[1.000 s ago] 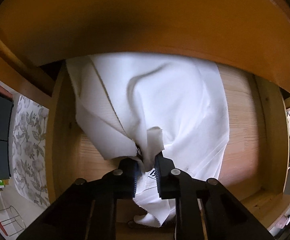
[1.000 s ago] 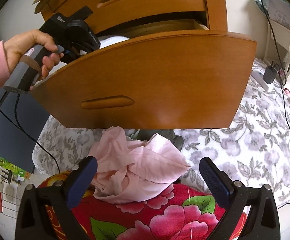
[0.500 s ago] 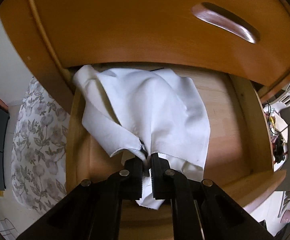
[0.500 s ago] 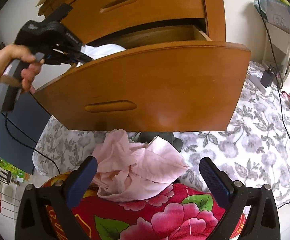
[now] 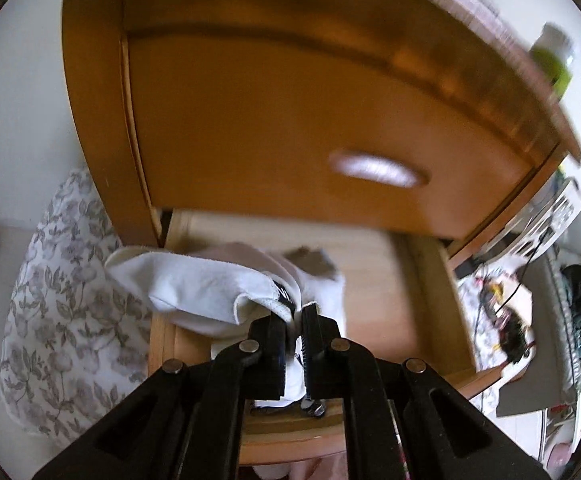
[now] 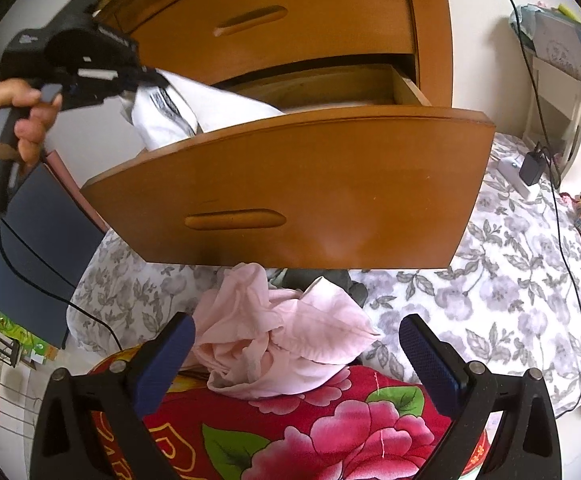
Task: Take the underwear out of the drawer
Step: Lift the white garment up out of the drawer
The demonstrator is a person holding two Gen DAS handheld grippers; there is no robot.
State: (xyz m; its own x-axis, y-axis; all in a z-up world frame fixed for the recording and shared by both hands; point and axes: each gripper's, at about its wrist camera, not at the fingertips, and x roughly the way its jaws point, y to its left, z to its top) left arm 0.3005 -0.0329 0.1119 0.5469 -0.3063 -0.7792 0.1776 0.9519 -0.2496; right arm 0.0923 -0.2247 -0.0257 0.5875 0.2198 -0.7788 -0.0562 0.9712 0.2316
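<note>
My left gripper (image 5: pixel 295 320) is shut on white underwear (image 5: pixel 210 292) with a black-lettered waistband, holding it up over the left end of the open wooden drawer (image 5: pixel 374 280). The right wrist view shows the same white underwear (image 6: pixel 194 108) draped from the left gripper (image 6: pixel 146 74) above the drawer front (image 6: pixel 330 184), with a hand (image 6: pixel 14 112) on the handle. My right gripper (image 6: pixel 296 352) stands open and holds nothing, low over pink underwear (image 6: pixel 274 336) lying on a red flowered cloth (image 6: pixel 310 428).
The dresser's shut upper drawer (image 6: pixel 290 20) sits above the open one. A grey floral bedspread (image 6: pixel 490 292) lies below and to the right. A dark blue panel (image 6: pixel 30 248) stands at left. Cables and a charger (image 6: pixel 532 166) lie at right. A green bottle (image 5: pixel 550 56) stands on top.
The left gripper has risen and pulled back, lifting the white underwear up out of the drawer toward its left end. The right gripper has stayed still and open.
</note>
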